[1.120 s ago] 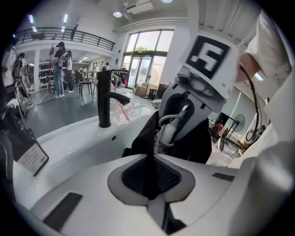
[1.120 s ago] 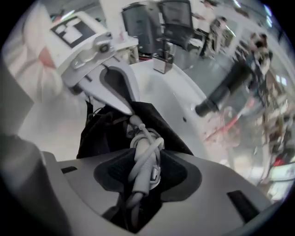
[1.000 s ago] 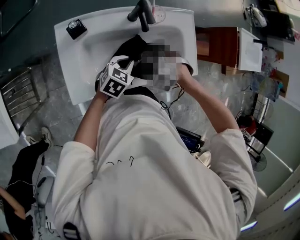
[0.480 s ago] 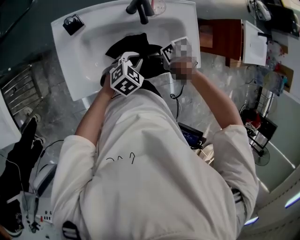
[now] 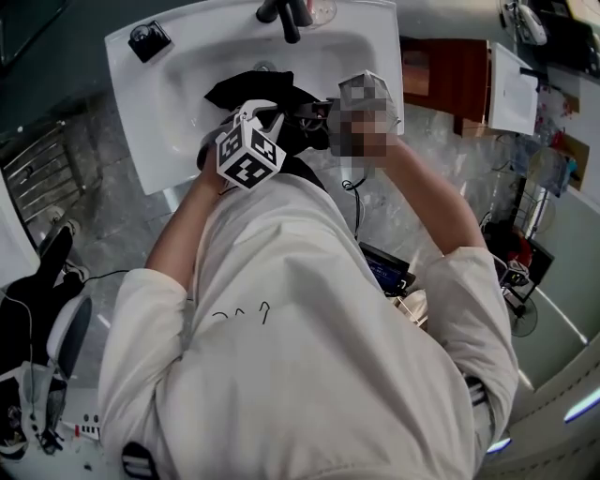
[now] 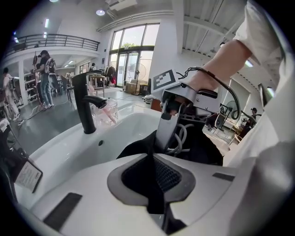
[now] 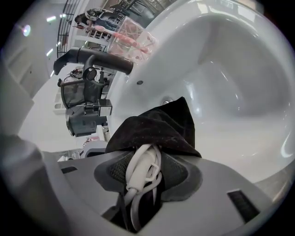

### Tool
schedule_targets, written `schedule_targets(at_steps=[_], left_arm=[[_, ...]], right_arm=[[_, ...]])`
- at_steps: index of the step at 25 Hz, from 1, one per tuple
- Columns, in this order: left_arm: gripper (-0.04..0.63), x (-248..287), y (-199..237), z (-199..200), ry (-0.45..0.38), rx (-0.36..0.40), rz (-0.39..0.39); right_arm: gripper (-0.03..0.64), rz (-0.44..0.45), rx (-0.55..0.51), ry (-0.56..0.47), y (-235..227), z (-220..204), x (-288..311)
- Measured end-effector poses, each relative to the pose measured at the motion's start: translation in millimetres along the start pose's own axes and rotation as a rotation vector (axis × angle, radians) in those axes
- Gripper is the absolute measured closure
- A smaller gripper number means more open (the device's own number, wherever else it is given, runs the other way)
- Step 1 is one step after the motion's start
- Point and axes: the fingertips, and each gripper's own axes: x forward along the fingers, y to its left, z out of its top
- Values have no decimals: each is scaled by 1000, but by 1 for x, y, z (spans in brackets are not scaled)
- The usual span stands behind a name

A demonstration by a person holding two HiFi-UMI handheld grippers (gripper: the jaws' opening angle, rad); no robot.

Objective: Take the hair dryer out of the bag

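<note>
Hair dryer cord (image 7: 137, 174) sits pinched in right gripper (image 7: 147, 179) at bag (image 7: 156, 129) mouth

Overhead and two close views, shared sink (image 5: 178, 94).

The bag (image 5: 234, 89) lies in the bowl of the sink (image 5: 169, 103), near its front edge. The faucet (image 5: 286, 14) stands at the middle of the back edge, with a cup (image 5: 323, 11) just right of it. A small box (image 5: 150, 39) sits on the back left corner. Your left gripper (image 6: 152, 159) pinches the bag's front. Your right gripper (image 7: 143, 179), right of it, has the cord (image 7: 140, 170) between its jaws.
</note>
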Motion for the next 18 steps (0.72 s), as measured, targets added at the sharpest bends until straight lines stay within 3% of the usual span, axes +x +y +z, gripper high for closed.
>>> schedule_targets(at_steps=[2,4,6,9,12,14,18], left_arm=[[539,-5,0,-4,3,2,0],[463,-12,2,-8,3,-4,-4],[431,-20,8,-13,-6,-27,2],[425,-30,17,-22,-24,-154,-25],[402,-43,21,-28,-52,-345,-88],[380,-57,20,-29,-92,-435,-121],[360,-76,16,-28,-137,-519,-120]], right_arm=[[445,-4,-4,-19,0,2,0],[445,-24,-39,-32,0,1,2],[445,-65,-117,-42,1,1,3],[445,-109,-186,-63,4,5,3],[446,-71,-112,-103,10,11,2],[446,-31,-44,-148,15,13,5],[446,86,133,-284,20,17,6]])
